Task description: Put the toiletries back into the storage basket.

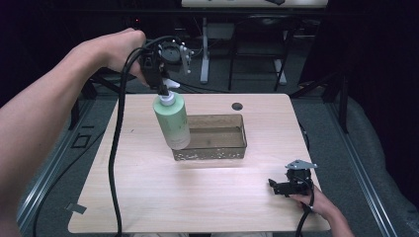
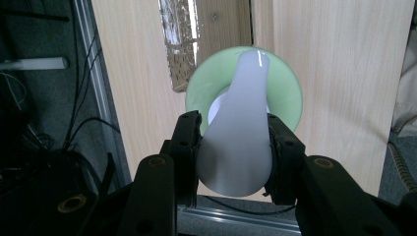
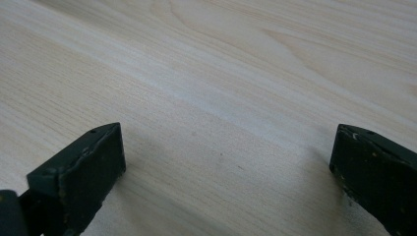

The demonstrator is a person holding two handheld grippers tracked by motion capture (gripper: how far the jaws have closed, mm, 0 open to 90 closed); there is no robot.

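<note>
The left gripper [image 1: 160, 84] has its jaws clamped on the white pump head of a green bottle [image 1: 173, 121], hanging it above the clear tray [image 1: 237, 148] for lowering in. The right gripper [image 1: 284, 186] rests nearer the person than the tray, jaws apart.

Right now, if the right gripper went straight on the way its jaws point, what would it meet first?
Probably the table: the right gripper has its open jaws angled low over bare wood, with nothing between or ahead of them. How far above the surface they sit is unclear.
</note>
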